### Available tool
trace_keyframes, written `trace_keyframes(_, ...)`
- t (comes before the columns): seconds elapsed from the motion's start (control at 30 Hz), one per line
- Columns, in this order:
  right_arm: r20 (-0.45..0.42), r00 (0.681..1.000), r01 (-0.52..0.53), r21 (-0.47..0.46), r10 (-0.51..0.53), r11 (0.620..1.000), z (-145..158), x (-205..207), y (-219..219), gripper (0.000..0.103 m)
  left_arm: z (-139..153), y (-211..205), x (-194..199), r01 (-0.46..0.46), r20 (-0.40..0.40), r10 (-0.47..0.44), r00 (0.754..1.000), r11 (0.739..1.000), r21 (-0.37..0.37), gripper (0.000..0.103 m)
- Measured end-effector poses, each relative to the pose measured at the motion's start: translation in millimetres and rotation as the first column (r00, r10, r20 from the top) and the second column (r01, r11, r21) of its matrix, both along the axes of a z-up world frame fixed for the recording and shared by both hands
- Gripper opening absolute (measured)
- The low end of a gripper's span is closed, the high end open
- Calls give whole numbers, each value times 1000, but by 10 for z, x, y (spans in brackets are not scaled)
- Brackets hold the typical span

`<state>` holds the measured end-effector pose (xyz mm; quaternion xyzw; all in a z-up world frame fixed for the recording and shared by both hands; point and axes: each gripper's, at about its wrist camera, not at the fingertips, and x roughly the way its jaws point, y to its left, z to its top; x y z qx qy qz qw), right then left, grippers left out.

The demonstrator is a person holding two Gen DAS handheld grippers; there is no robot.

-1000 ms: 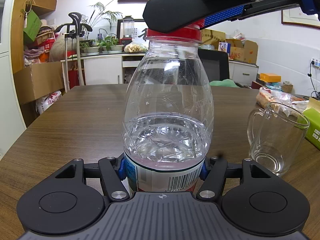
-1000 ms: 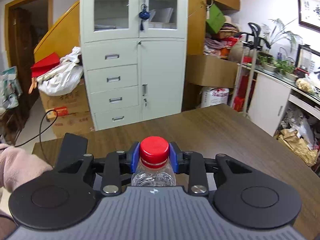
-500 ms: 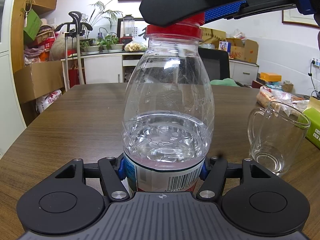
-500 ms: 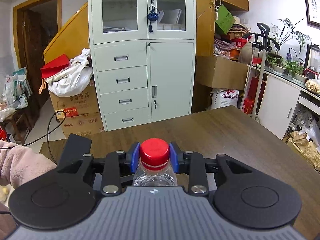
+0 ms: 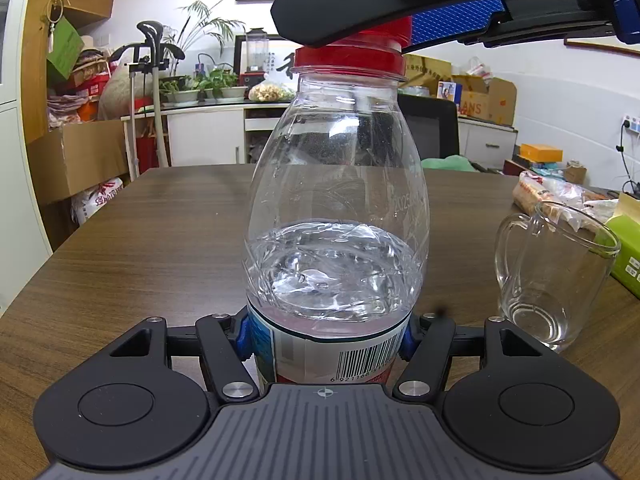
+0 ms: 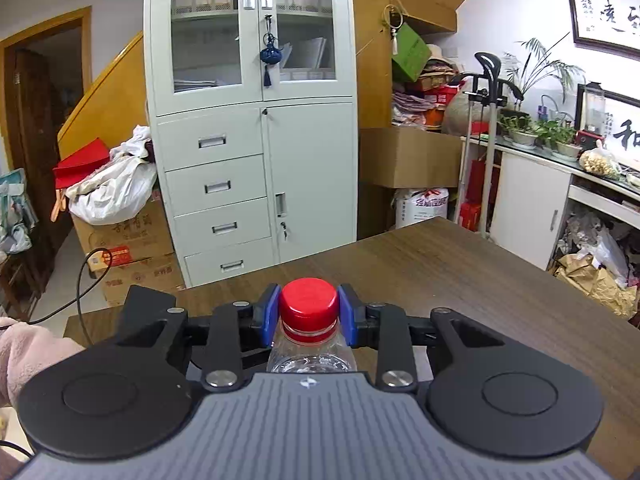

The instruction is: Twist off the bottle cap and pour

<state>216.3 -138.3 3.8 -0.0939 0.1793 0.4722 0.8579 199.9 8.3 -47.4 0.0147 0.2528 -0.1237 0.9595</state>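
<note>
left wrist view: the left gripper (image 5: 325, 338) pinches the clear bottle (image 5: 336, 216) at its label, frame centre, upright on the brown worktop (image 5: 152, 232). right wrist view: the right gripper (image 6: 307, 314) has its blue jaws pressed on the red cap (image 6: 308, 304). an empty glass mug (image 5: 552, 276) stands at the lower right of the left view.

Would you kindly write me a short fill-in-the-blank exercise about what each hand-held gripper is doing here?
1. The right hand-held gripper is shut on the bottle's ____ cap.
2. The left hand-held gripper clamps the water bottle at its ____.
3. The glass mug is standing ____ on the wooden table.

Missing words: red; label; upright
</note>
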Motion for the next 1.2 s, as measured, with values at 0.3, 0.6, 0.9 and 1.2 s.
trace_keyframes(0.3, 26, 1000, -16, -56, 17, 998, -29, -73, 85, 32, -4, 16, 16, 1, -3, -1, 1000, 1000, -5, 63)
trace_keyframes(0.6, -21, 991, -131, -59, 130, 990, -42, 87, -14, 32, -11, 23, 11, 4, -2, -4, 1000, 1000, -5, 64)
trace_keyframes(0.9, -70, 969, -240, -72, 235, 968, 60, 308, -98, 32, -12, 35, 23, 7, -6, -7, 1000, 1000, -10, 64)
trace_keyframes(1.2, -68, 954, -297, -93, 292, 950, 144, 357, -156, 34, -10, 2, 14, 5, -3, -5, 1000, 1000, -7, 64)
